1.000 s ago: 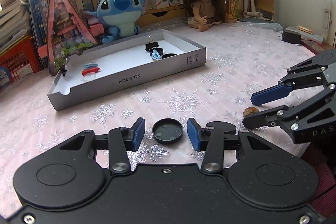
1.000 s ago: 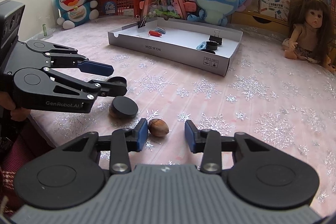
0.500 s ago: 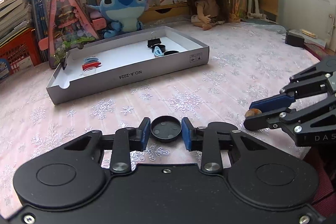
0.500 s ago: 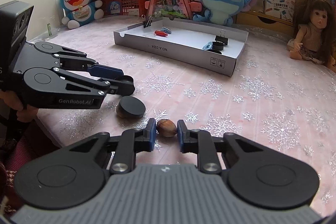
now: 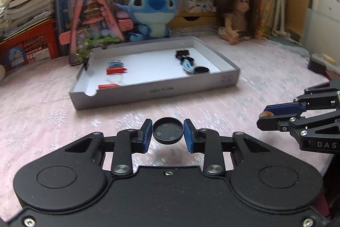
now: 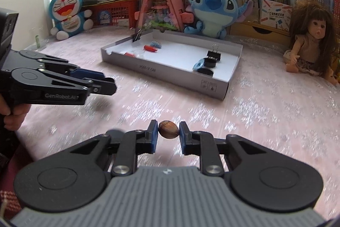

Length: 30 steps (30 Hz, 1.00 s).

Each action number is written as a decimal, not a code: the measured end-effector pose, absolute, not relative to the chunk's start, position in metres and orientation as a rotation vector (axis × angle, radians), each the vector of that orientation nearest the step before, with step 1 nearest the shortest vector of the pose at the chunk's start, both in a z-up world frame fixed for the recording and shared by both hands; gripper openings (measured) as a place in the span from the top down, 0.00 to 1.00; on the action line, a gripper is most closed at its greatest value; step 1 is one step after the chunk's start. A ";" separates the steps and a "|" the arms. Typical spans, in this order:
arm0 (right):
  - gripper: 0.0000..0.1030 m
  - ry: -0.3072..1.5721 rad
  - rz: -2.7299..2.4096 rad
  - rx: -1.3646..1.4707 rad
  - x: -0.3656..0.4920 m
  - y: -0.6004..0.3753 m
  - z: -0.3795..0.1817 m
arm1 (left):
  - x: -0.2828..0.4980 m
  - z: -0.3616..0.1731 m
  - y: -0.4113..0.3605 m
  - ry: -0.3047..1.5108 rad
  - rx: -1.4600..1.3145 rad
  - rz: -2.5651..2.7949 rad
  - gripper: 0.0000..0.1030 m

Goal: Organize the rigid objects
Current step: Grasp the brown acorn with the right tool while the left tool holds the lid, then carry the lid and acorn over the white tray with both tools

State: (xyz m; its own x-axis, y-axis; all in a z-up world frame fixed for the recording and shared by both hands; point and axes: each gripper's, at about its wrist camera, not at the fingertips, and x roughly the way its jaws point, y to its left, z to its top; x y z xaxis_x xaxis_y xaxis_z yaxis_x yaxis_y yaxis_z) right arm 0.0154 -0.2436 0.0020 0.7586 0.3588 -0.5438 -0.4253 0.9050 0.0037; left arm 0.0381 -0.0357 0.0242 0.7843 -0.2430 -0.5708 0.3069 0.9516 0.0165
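surface: pink snowflake cloth [image 5: 265, 69], grey tray [image 5: 148, 90], bookshelves behind | left gripper [image 5: 167, 133] clamps black cap [image 5: 167, 130] | right gripper [image 6: 169, 133] clamps nut [image 6: 167, 129]

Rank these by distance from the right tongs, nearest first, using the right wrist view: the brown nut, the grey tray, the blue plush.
1. Brown nut: pinched between the right tongs.
2. Grey tray: mid-table, ahead.
3. Blue plush: behind the tray, against the bookshelf.
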 end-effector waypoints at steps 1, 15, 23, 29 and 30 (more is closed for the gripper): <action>0.75 0.566 0.423 -0.120 0.020 -0.243 0.004 | 0.041 0.027 -0.034 0.596 0.104 -0.289 0.71; 0.75 0.557 0.390 -0.062 0.079 -0.232 0.029 | 0.090 0.061 -0.027 0.537 0.045 -0.245 0.71; 0.75 0.583 0.365 -0.008 0.128 -0.236 0.046 | 0.143 0.076 -0.019 0.535 0.029 -0.210 0.71; 0.75 0.610 0.324 0.070 0.179 -0.244 0.058 | 0.200 0.073 -0.011 0.576 0.000 -0.159 0.71; 0.75 0.614 0.318 0.082 0.187 -0.245 0.058 | 0.207 0.071 -0.011 0.583 0.004 -0.147 0.71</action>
